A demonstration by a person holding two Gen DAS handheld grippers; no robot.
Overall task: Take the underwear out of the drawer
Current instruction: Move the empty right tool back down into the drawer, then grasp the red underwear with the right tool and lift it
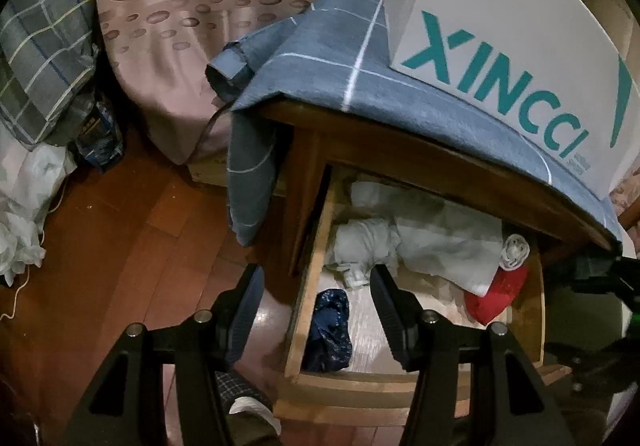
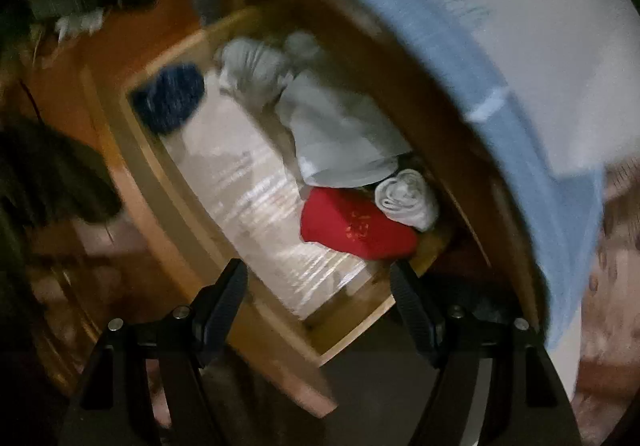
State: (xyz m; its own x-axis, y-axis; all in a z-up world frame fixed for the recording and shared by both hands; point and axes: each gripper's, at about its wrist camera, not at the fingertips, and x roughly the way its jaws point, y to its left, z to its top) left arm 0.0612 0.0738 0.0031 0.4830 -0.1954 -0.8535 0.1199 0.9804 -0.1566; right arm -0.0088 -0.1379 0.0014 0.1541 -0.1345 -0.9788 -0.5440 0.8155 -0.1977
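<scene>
Left wrist view
Room: wooden floor (image 1: 132,238); a nightstand (image 1: 308,150) draped with a blue checked cloth (image 1: 328,58) carries a white box (image 1: 500,22); a bed cover (image 1: 168,46) hangs behind.
Drawer: the drawer (image 1: 310,286) stands pulled out.
Left gripper: the left gripper (image 1: 316,286) hovers over the drawer's left wall, jaws partly apart, holding nothing.
Contents: dark blue underwear (image 1: 330,330) at the front left corner; grey-white cloths (image 1: 420,242) behind; red garment (image 1: 494,296) and rolled white sock (image 1: 516,251) right.

Right wrist view (blurred)
Right gripper: the right gripper (image 2: 318,286) points down at the drawer's front edge, jaws wide and empty.
Contents: red garment (image 2: 352,224) nearest; dark blue underwear (image 2: 170,98) farther off to the left.
In the way: nightstand top overhangs the back.
</scene>
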